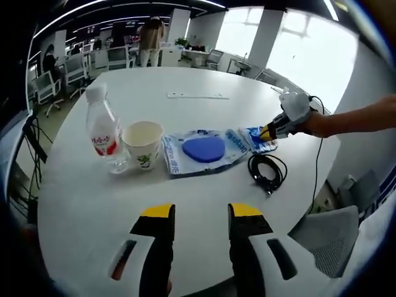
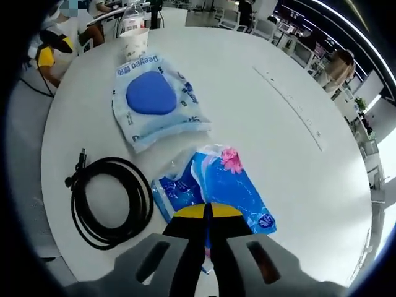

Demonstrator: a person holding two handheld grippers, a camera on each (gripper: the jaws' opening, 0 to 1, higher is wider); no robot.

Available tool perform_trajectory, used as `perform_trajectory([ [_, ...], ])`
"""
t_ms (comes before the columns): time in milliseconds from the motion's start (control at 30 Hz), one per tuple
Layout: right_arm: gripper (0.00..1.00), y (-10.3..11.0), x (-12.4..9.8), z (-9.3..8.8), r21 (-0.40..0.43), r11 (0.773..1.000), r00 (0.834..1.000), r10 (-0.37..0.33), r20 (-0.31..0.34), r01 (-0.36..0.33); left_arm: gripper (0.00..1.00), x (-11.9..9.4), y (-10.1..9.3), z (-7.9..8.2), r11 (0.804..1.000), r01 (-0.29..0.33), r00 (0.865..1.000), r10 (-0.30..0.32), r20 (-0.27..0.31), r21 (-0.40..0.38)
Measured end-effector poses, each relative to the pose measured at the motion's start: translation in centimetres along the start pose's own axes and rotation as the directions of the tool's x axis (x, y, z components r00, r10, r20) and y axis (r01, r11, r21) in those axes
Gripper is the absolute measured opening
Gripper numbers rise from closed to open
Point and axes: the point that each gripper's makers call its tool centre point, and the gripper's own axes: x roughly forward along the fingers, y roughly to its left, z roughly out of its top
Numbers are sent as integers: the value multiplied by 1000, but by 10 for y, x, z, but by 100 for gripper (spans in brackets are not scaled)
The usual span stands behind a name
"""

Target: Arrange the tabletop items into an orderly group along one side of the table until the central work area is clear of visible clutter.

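While the right hand-held gripper (image 2: 207,216) has its yellow-tipped jaws pressed together on the near end of the blue tissue packet (image 2: 216,185), the left hand-held gripper (image 1: 199,216) hangs with its jaws apart and empty above the near edge of the tabletop (image 1: 204,77). That packet lies close to the tabletop's right edge, touching the corner of a larger clear bag with a blue pad inside (image 1: 204,150). Just beside both sits a coiled black cable (image 2: 111,201). Further along the same row stand a paper cup (image 1: 143,143) and a plastic water bottle (image 1: 103,130), close together.

The packet looks light, soft and slick, so it should crumple under the jaws and could slip; gripping an edge fold, as now, seems sound. I judge the cable floppy, best pinched across several loops at once.
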Motion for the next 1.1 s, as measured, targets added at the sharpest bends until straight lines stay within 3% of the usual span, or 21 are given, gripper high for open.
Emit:
perform_trajectory([
  [367,0,2,-2,-1,-25,1000,1000,2,-5,-2,33,-4,3,-4,1000,-9,1000,9,1,-4],
  [1100,7,-1,-21,7,69,997,998,-43,35,40,33,-15,2,0,1000,-9,1000,8,26,8],
])
